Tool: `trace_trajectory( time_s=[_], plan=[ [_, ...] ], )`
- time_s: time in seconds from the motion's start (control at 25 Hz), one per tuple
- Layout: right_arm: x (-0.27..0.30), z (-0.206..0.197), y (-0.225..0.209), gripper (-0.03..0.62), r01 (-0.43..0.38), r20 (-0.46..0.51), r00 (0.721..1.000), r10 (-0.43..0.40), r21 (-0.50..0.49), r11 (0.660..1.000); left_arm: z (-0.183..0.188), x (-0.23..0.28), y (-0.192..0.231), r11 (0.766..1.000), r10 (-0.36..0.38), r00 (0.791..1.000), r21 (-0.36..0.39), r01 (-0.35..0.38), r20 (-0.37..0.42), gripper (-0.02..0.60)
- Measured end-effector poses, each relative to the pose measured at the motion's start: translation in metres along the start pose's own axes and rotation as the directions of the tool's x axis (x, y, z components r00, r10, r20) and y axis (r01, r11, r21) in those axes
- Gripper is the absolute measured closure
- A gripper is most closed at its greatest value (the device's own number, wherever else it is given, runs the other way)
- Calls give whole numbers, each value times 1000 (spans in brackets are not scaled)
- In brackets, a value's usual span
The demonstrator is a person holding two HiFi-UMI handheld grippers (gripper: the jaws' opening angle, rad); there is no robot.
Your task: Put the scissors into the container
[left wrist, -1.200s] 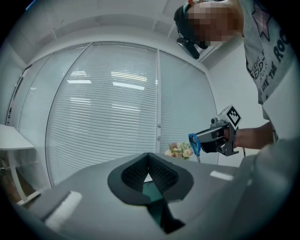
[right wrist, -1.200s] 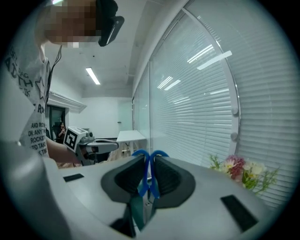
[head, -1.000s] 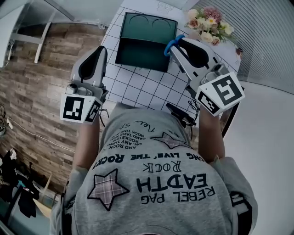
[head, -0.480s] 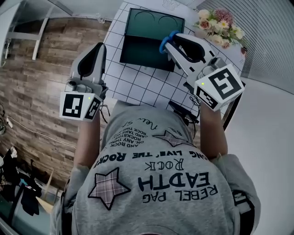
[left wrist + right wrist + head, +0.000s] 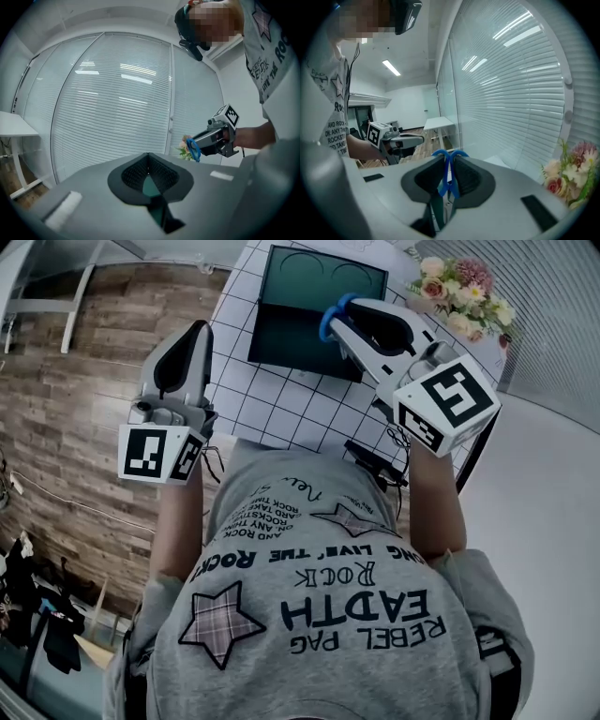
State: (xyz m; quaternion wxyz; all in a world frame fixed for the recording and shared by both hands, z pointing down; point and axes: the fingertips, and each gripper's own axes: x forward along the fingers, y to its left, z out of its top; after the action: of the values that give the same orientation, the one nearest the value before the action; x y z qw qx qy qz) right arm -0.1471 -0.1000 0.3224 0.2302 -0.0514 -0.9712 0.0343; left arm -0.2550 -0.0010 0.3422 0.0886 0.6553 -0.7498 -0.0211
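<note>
The scissors have blue handles, and my right gripper is shut on them. In the right gripper view the handles stand upright between the dark pads of the right gripper, loops at the tips. They hang over the right part of the dark green container, an open box with its lid raised behind. My left gripper hovers at the table's left edge, beside the container; its jaws meet at the tips with nothing between them. The left gripper view shows the right gripper with the scissors.
The container sits on a white table with a black grid. A bunch of flowers stands at the table's far right corner. Wooden floor lies left of the table. Window blinds fill the far side.
My right gripper has carried the scissors left and down, from the container's right edge to over the box. My left gripper has also moved a little forward along the table's left edge.
</note>
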Motion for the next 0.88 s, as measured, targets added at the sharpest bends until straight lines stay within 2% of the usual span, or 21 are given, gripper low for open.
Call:
trace_trajectory(
  time_s=[0.24, 0.52, 0.88],
  plan=[
    [12, -11, 0, 517, -23, -57, 998, 23, 6, 1000, -4, 6, 3, 1000, 0, 1000, -4, 0, -8, 572],
    [18, -20, -3, 517, -41, -94, 995, 44, 34, 999, -6, 15, -4, 999, -11, 1000, 35, 12, -16, 572],
    [26, -36, -7, 516, -53, -147, 987, 60, 55, 997, -17, 21, -7, 999, -19, 999, 26, 20, -33, 572]
  ],
)
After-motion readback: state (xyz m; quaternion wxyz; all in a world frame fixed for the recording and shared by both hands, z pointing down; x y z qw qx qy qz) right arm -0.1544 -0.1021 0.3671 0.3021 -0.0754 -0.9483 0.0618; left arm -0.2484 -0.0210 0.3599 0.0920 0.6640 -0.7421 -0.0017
